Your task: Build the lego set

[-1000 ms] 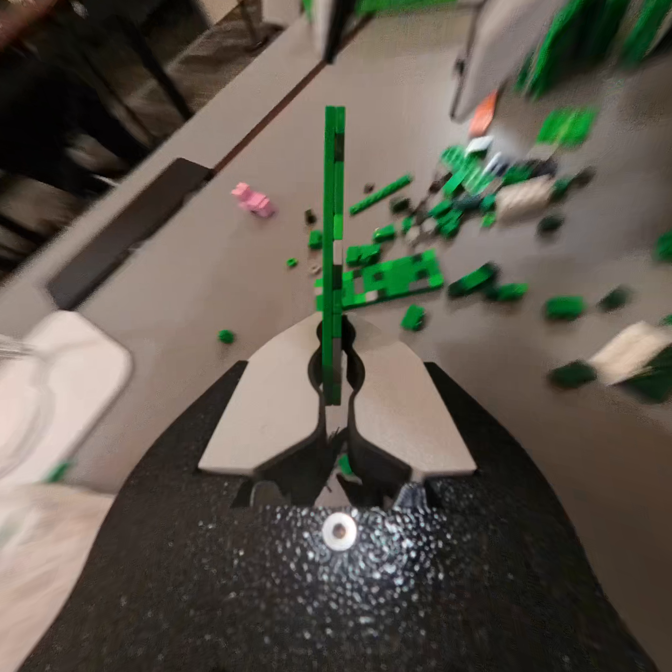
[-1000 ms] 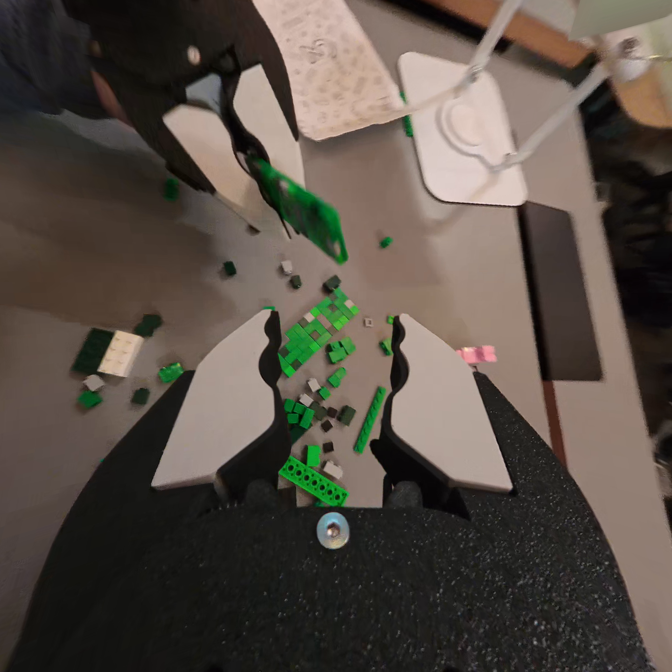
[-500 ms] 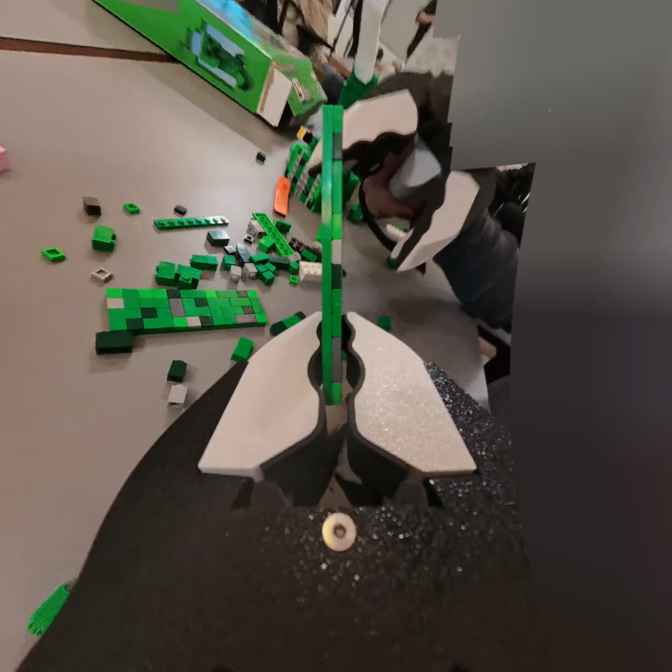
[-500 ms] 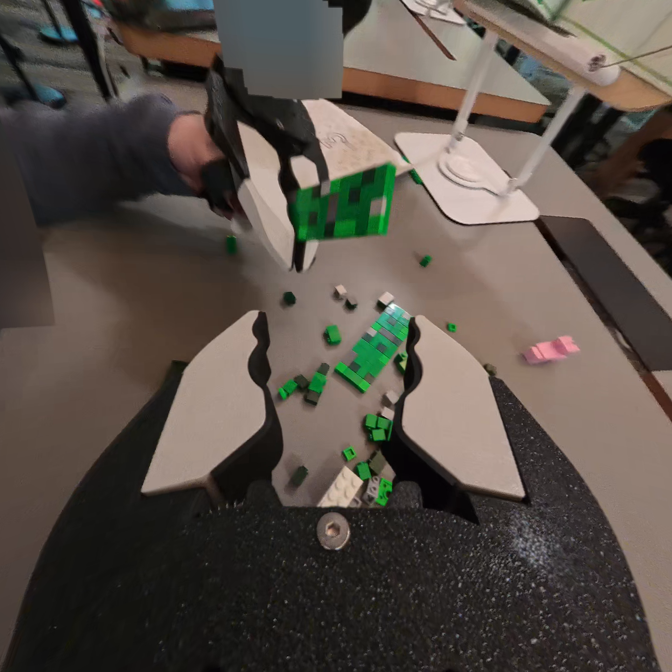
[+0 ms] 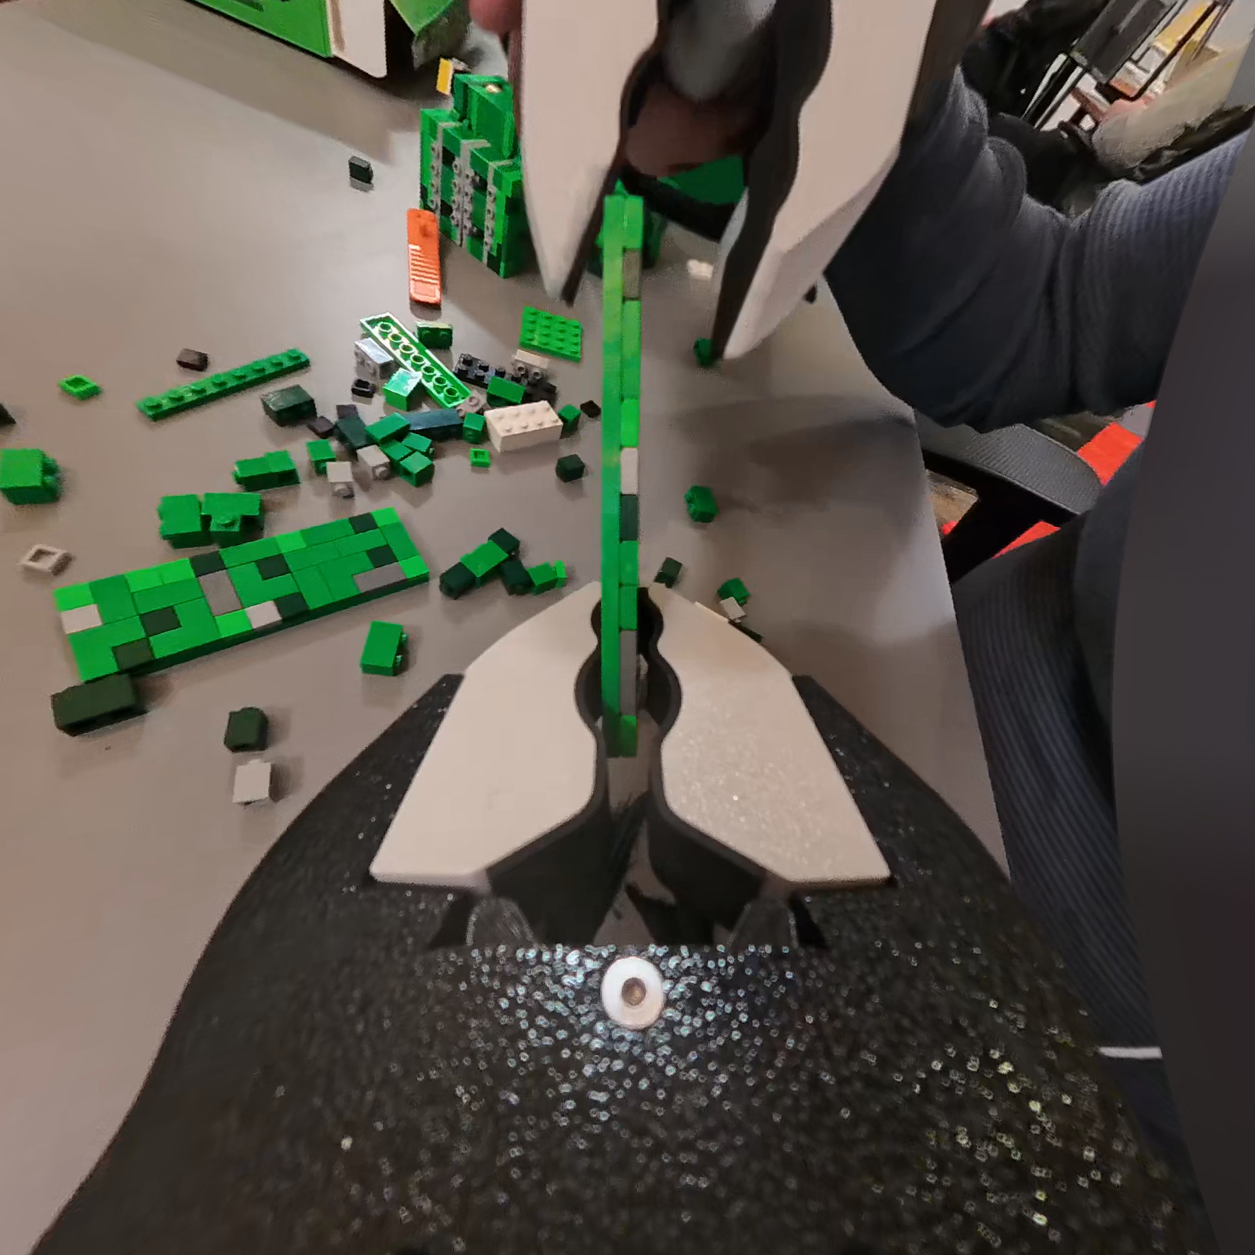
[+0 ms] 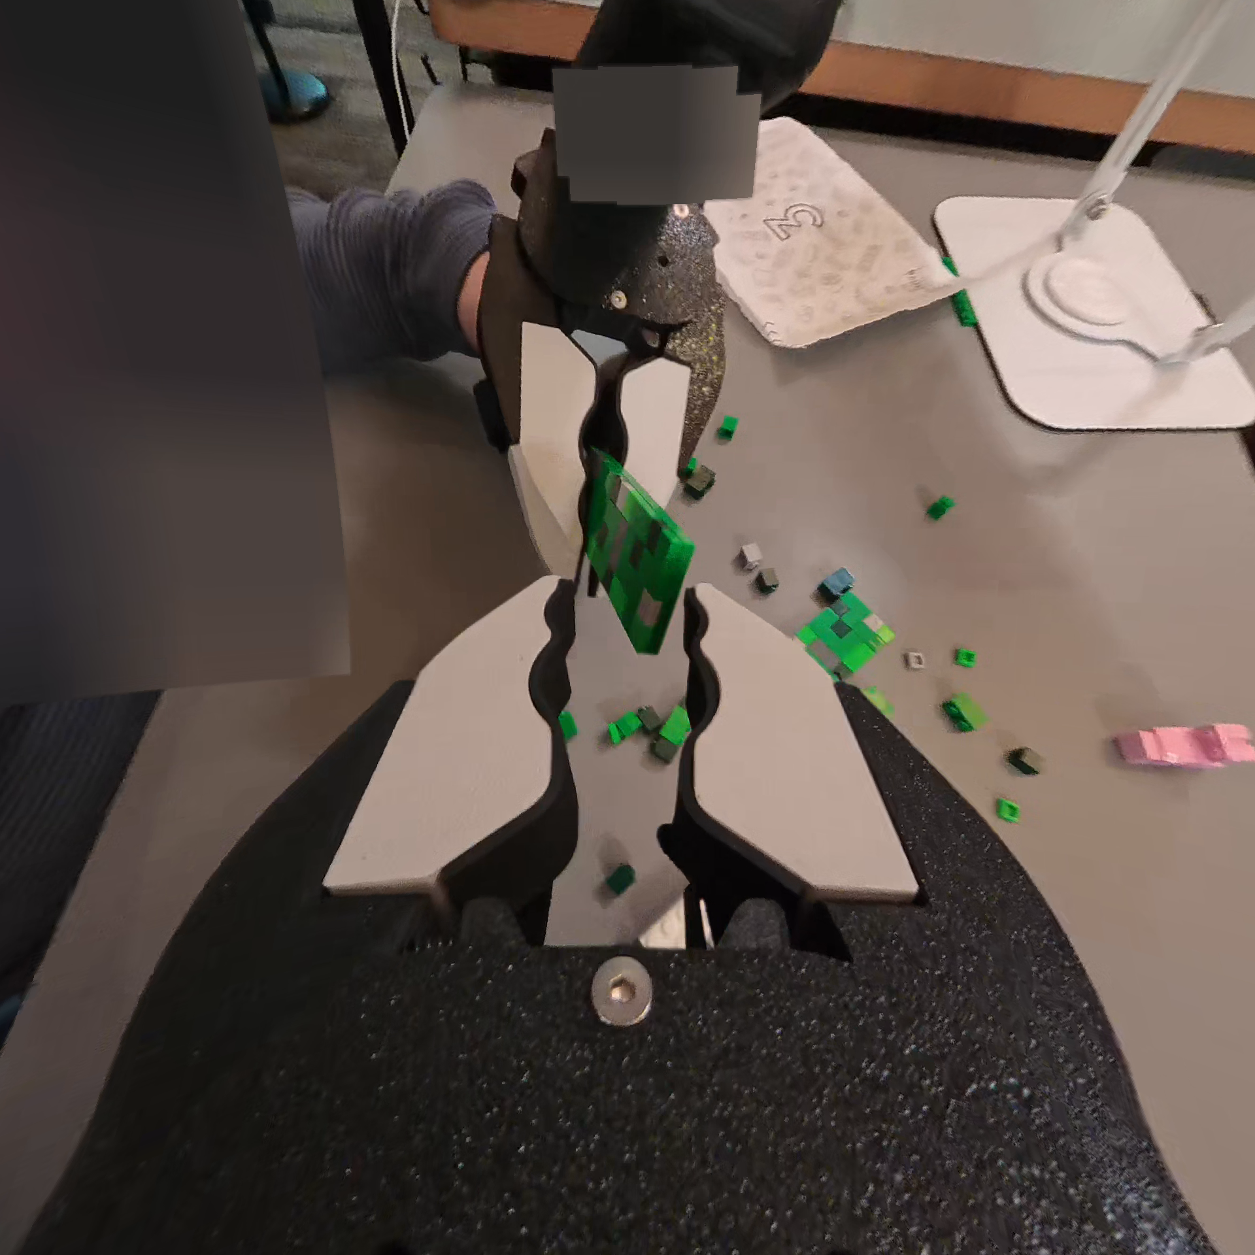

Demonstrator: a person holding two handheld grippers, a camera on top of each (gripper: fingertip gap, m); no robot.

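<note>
My left gripper (image 5: 623, 597) is shut on a thin green tiled Lego plate (image 5: 621, 407), seen edge-on and held above the grey table. In the right wrist view this plate (image 6: 638, 564) hangs tilted from the left gripper (image 6: 604, 502). My right gripper (image 6: 625, 591) is open, with its fingertips on either side of the plate's free end. I cannot tell whether they touch it. In the left wrist view the right gripper (image 5: 645, 319) reaches in from the top, straddling the plate's far end.
A second tiled green panel (image 5: 238, 597) lies flat on the table among several loose bricks. A built green block stack (image 5: 475, 176) and an orange separator (image 5: 424, 261) stand behind. A pink pig (image 6: 1185, 747), a white lamp base (image 6: 1100, 319) and a paper bag (image 6: 808, 238) lie farther off. Left tips to right tips: about 6 cm. The orange separator (image 5: 424, 261) is about 25 cm from both grippers' fingertips.
The two grippers have come together. The right gripper's jaws have narrowed and now straddle the free end of the plate, which the left gripper has kept hold of and turned toward it.
</note>
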